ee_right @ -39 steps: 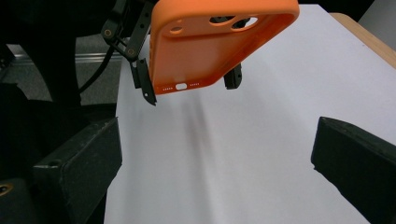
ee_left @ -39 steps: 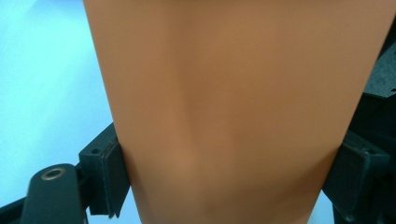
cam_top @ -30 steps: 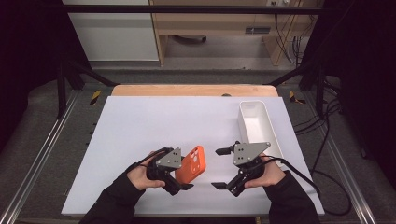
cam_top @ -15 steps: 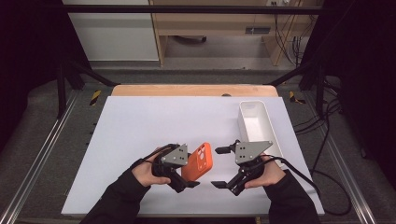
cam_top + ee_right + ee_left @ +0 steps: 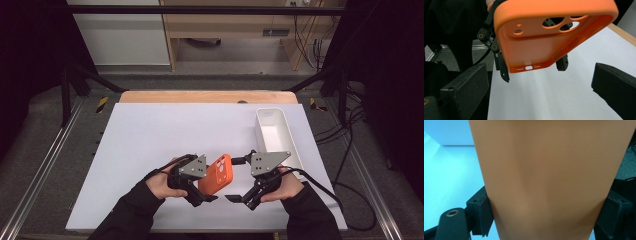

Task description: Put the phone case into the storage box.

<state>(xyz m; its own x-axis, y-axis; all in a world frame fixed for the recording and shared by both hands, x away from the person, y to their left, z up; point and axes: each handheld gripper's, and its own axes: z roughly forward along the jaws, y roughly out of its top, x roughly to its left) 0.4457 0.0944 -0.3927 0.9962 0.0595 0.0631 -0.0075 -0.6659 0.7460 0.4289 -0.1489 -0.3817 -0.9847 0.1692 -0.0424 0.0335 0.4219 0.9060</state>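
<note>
L gripper clamped on the orange phone case, 1 pad on each long edge. Left gripper view: case back sits right up against the cam, both black pads pressed to its sides. Case is held off the white table, tilted, near the front edge, roughly centre, between the 2 grippers.

R gripper released; jaws have just been opening, wide apart now, nothing between them. It sits just beside the case on the case's right, not touching as far as I can tell. Right gripper view: case hangs above and ahead of the R jaws, open inner side facing the cam, camera cutouts up top, port holes along the lower edge. L gripper visible behind it, gripping the sides.

White tray stands on the table's right side, long axis running away from the person, behind the R hand. L hand wraps the L gripper's body. Wooden board edge shows along the table's far side.
</note>
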